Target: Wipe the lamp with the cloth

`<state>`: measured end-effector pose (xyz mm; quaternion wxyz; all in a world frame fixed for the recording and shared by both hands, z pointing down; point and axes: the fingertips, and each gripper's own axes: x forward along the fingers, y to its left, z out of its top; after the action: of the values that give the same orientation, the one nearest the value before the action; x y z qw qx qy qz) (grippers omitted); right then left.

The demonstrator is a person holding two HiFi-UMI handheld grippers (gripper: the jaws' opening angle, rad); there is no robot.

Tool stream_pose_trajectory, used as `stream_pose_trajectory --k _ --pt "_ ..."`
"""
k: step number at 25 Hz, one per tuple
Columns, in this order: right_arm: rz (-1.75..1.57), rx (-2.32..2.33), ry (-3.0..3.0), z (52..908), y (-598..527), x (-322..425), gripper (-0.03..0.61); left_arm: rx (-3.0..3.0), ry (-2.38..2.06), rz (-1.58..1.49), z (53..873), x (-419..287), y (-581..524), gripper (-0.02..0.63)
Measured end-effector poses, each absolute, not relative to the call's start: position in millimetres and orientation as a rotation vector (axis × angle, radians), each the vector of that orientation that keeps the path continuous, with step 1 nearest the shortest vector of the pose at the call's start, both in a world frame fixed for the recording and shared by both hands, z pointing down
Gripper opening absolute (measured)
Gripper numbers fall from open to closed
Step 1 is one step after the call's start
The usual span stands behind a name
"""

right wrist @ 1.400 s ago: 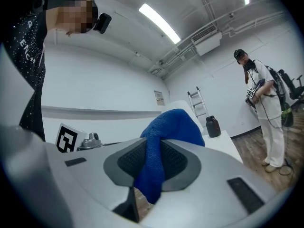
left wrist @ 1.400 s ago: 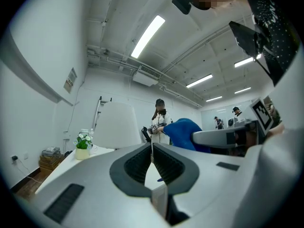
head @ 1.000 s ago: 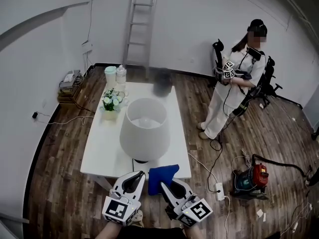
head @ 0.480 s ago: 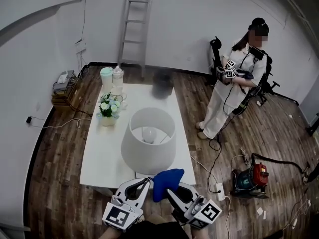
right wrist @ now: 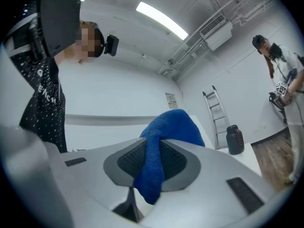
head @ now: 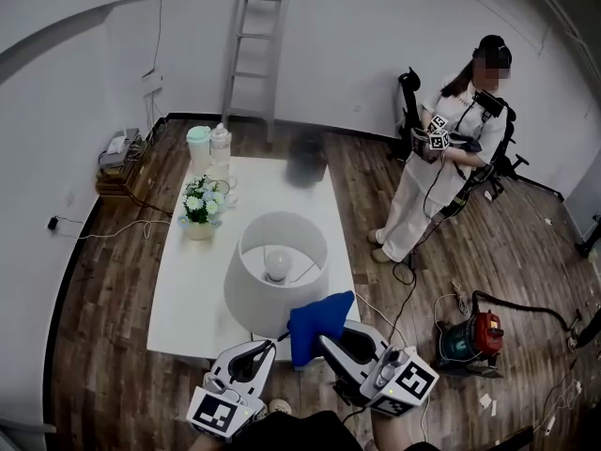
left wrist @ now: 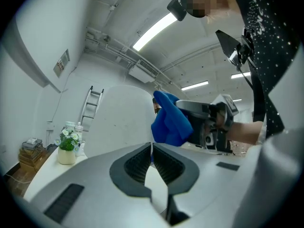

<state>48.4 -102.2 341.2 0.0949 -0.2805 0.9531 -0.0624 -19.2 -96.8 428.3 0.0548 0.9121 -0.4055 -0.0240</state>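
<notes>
"Where's the cloth?"

"The blue cloth [head: 317, 323] is pinched in the right gripper [head: 326, 343]. The jaws are clamped on a fold of it, and the loose bulk stands up above them at the near right edge of the lamp [head: 274, 275], by the shade's lower rim. I can't tell from here whether it actually touches the shade."

"And the other one?"

"The left gripper [head: 270, 345] has its jaws pressed together with nothing between them. It's just this side of the lamp, pointing in under the shade, close beside the cloth."

"What else is round the lamp?"

"It stands on a white table [head: 183, 289], and you can see the bulb down inside the shade. Beyond the lamp to the left is a pot of flowers [head: 199, 212], with two pale bottles [head: 211, 144] farther back. A dark jar [head: 305, 160] sits straight beyond it. A ladder [head: 254, 45] leans on the wall behind. Well off to the lamp's right, a person [head: 437, 172] stands on the wooden floor."
</notes>
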Motion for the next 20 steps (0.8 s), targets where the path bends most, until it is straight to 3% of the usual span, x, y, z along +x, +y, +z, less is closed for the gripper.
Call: stream_pose_trajectory --k 4,9,20 --pt "-0.133 -0.822 2.788 299 -129 50 0.078 2.762 -1.282 -0.092 421 -22 -97 0.018" --pt "-0.381 -0.963 2.634 287 -154 61 0.078 2.708 -1.395 -0.066 420 -38 -96 0.018" --pt "-0.682 -1.254 2.567 399 -157 98 0.077 2.647 -1.494 0.005 432 -55 -101 0.018"
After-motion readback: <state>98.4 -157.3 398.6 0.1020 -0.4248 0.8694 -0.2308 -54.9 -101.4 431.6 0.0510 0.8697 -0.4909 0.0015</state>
